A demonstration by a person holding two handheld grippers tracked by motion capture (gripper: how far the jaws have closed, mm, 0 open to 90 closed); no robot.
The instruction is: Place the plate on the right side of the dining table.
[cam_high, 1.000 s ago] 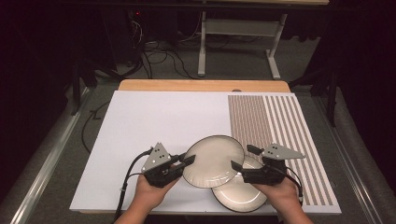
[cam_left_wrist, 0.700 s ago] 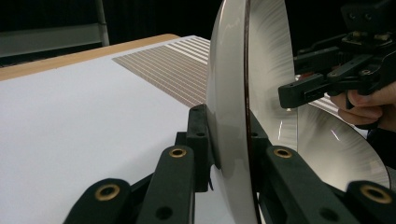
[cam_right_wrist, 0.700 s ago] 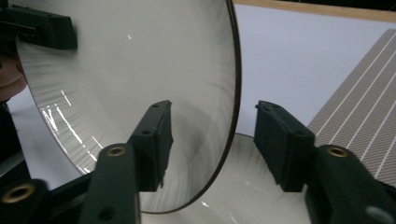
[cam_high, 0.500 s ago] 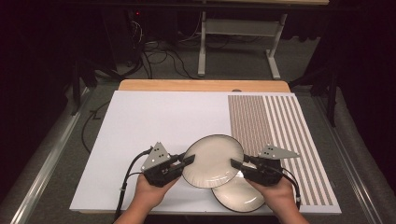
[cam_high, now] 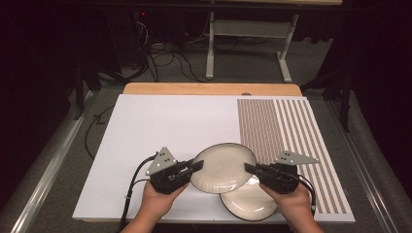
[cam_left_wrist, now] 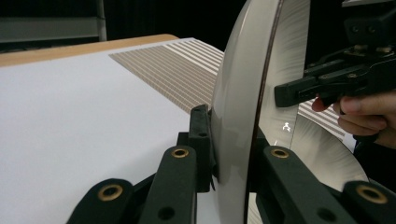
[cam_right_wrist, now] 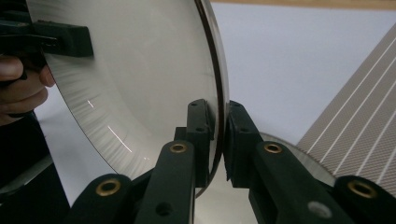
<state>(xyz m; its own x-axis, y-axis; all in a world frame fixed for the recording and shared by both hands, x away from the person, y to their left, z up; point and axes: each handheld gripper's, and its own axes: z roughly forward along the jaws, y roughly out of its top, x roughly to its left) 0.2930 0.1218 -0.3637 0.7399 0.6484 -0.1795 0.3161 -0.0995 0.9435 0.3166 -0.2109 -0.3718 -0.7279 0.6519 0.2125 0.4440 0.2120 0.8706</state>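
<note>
Two plates at the near edge of the bench (cam_high: 160, 121), on the white sheet (cam_high: 145, 145). Upper plate (cam_high: 223, 167) held off the sheet, tilted, its far rim higher — it overlaps the lower plate (cam_high: 248, 204), which lies flat on the sheet below and to the right.

Left gripper (cam_high: 194, 166) clamped on the upper plate's left rim; in the left gripper view the rim sits tight between the jaws, one pad on each face of the plate (cam_left_wrist: 238, 116).

Right gripper (cam_high: 250, 169) at the opposite rim. Its jaws have just been closing, and in the right gripper view they now pinch the plate (cam_right_wrist: 140, 79) edge — pads pressed on both sides.

Both hands come in from the near side, one at each gripper. Striped panel (cam_high: 286, 141) lies to the right of the plates, beside the right gripper.
</note>
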